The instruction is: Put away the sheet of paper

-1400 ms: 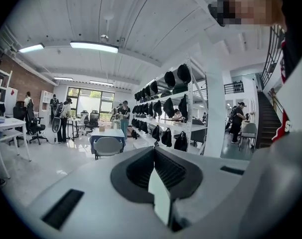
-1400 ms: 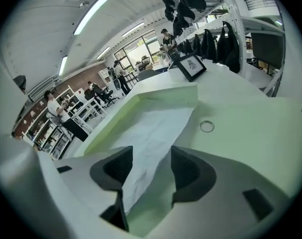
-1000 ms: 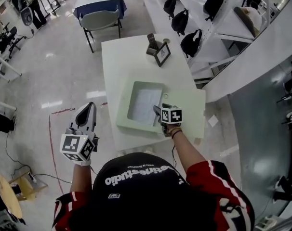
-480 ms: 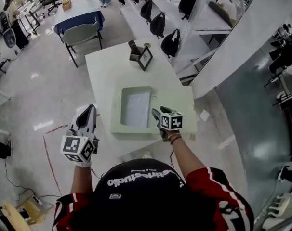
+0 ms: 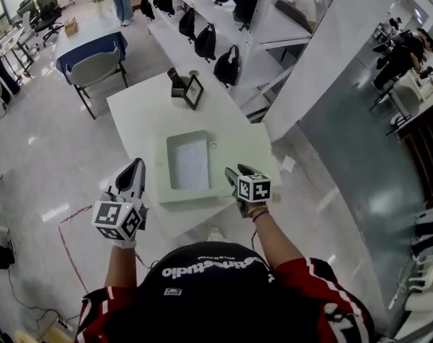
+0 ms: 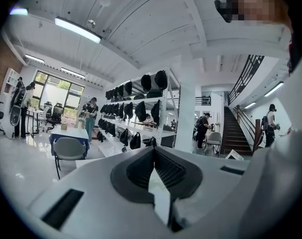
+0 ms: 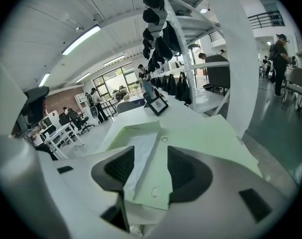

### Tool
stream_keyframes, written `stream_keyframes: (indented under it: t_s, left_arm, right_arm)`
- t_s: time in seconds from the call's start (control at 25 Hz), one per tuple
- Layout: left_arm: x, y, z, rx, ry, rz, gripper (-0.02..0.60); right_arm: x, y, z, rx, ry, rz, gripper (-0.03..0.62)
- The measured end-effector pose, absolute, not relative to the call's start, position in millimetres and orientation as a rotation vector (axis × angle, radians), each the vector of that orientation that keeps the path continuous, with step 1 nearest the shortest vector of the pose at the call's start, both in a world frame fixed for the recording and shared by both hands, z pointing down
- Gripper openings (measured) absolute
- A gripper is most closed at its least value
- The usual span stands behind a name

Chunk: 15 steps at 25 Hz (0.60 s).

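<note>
Paper (image 5: 190, 164) lies flat in the recess of the green case (image 5: 238, 152), which rests on the white table (image 5: 138, 113) near its front edge. We judge the deposit as good as made, and the step in hand to be getting the right gripper clear of the case without disturbing the sheet. We find the right gripper (image 5: 232, 176) poised at the case's near right side, its jaws wide apart and nothing between the pads. In its own view the paper (image 7: 141, 153) and the case's flat margin (image 7: 201, 138) show beyond the gap, not inside it. The left gripper (image 5: 131, 174) is held off the table's left side, over the floor and well apart from the case, its jaws closed tip to tip on nothing. We recommend that the right gripper be drawn up and back along its own line with the jaws kept apart. That way no pad drags across the recess lip or catches the sheet's near corner. The case looks light and nothing holds it down, so in our judgement a sideways nudge could slide it toward the table edge or lift the paper out. We cannot tell whether the case has a lid or flap. If a closing step remains, we advise bringing the left gripper in to steady the case's far margin first.
</note>
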<state>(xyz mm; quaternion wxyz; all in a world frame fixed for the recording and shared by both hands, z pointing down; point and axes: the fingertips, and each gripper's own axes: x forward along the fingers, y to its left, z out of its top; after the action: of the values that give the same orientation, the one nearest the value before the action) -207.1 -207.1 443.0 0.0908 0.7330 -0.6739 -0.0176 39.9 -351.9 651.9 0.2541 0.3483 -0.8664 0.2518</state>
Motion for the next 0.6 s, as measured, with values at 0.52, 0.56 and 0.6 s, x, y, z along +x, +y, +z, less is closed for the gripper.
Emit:
stream_keyframes:
  t_s: [0.52,0.56,0.6]
  left_arm:
    - [-185.6,-208.2,437.1,2.346,-1.799,-0.067,0.006]
    - [-185.7,-206.3,436.1,2.354,-1.789,-0.068,0.006]
    - [-186.3,-204.5,435.0,2.362,-1.781,-0.068,0.006]
  right_arm:
    - [76.2,-304.5,616.4,1.174,-2.354,0.691,0.209]
    - [76.7,-300.9,612.3,1.188,-2.358,0.688,0.209]
    - [76.3,-297.6,607.4,1.201,-2.364,0.682,0.209]
